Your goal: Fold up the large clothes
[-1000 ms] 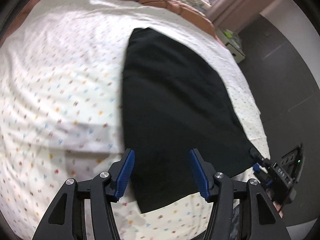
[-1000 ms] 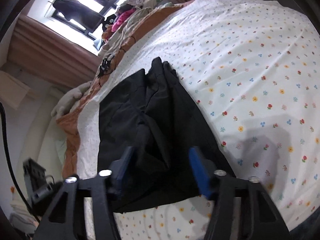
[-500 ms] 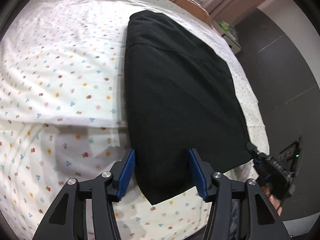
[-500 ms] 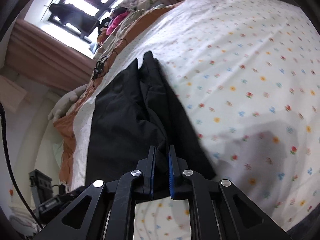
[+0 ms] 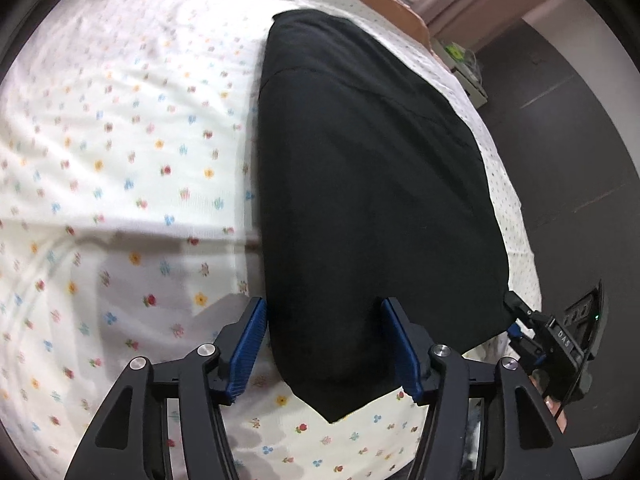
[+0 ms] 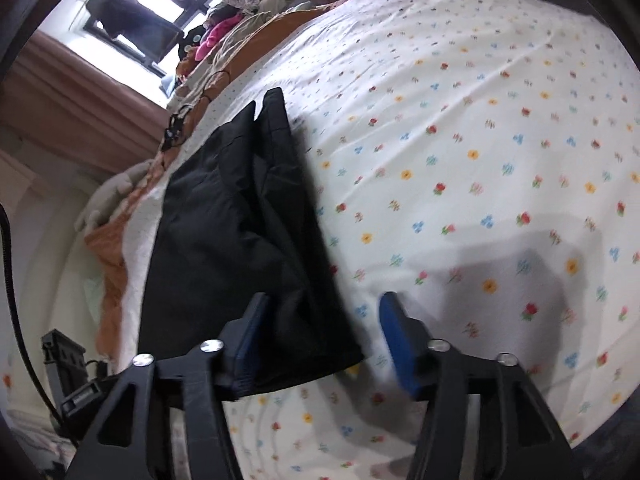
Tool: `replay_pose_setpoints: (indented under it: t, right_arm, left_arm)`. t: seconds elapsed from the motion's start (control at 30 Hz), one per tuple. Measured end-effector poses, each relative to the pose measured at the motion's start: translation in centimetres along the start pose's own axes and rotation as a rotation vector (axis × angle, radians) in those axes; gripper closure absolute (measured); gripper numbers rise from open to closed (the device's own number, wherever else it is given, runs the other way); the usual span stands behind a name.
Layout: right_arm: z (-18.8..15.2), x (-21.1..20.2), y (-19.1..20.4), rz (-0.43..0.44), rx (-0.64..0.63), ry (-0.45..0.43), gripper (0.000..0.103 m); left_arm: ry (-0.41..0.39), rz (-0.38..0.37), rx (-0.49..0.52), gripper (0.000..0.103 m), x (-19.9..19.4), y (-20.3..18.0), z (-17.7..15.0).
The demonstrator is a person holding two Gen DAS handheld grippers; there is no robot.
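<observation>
- Two black grippers with blue pads over a folded black garment (image 5: 368, 184) on a floral white bedsheet (image 5: 132, 152).
- Left gripper (image 5: 322, 344): jaws apart, straddling the garment's near corner.
- Right gripper (image 6: 320, 340): jaws just opened, parted, cloth between them, unpinched.

Bed covered by a white cotton sheet printed with small red, blue and yellow flowers (image 5: 132, 184), lightly creased, with soft grey shadows across its near part. Lying directly on the sheet: one folded black garment of smooth dark fabric (image 5: 360, 184), laid flat near one side edge of the bed, long and roughly rectangular, one corner pointing toward the near edge; in the right wrist view its layers show as overlapping folds, two narrow ends reaching toward the far end (image 6: 240, 216). At the far end: a rumpled orange-brown quilted blanket (image 6: 248, 60), a thin black cable (image 6: 176, 128) on it, and a heap of mixed pink and pale clothing (image 6: 224, 28) beyond.
</observation>
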State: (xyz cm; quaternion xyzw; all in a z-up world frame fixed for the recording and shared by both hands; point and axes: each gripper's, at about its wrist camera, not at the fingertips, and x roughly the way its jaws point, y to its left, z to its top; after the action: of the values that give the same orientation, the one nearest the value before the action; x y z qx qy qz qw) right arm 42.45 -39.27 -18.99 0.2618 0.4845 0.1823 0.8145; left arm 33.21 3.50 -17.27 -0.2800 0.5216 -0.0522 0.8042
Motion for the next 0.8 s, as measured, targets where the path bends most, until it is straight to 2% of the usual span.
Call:
replay_pose_setpoints:
  t: [0.13, 0.2, 0.23, 0.3, 0.33, 0.43, 0.63, 0.8]
  right_arm:
    - [0.4, 1.4, -0.1, 0.040, -0.017, 0.054, 0.044]
    - [0.4, 2.2, -0.1, 0.068, -0.016, 0.076, 0.045]
    - [0.3, 2.4, -0.1, 0.079, -0.009, 0.076, 0.057]
    - [0.2, 2.6, -0.2, 0.101, 0.004, 0.081, 0.067]
    - [0.1, 2.5, 0.0, 0.101, -0.003, 0.072, 0.075]
    - [-0.2, 1.8, 0.9, 0.102, -0.032, 0.058, 0.081]
    - [-0.7, 0.2, 2.3, 0.102, -0.050, 0.048, 0.083]
    - [-2.5, -0.8, 3.0, 0.101, -0.072, 0.070, 0.083]
  left_arm:
    - [0.020, -0.034, -0.032, 0.043, 1.5, 0.2, -0.2]
    - [0.014, -0.036, -0.036, 0.049, 1.4, 0.3, -0.4]
    - [0.010, -0.031, -0.031, 0.054, 1.3, 0.2, -0.5]
    - [0.001, -0.020, -0.019, 0.060, 1.0, -0.2, -0.6]
    - [-0.005, -0.017, -0.016, 0.063, 0.9, -0.3, -0.7]
    - [-0.017, -0.013, -0.004, 0.067, 0.1, -0.6, -0.9]
    - [-0.008, -0.027, 0.012, 0.069, -1.5, -0.7, -1.0]
    - [-0.005, -0.038, 0.027, 0.069, -3.0, -0.3, -2.6]
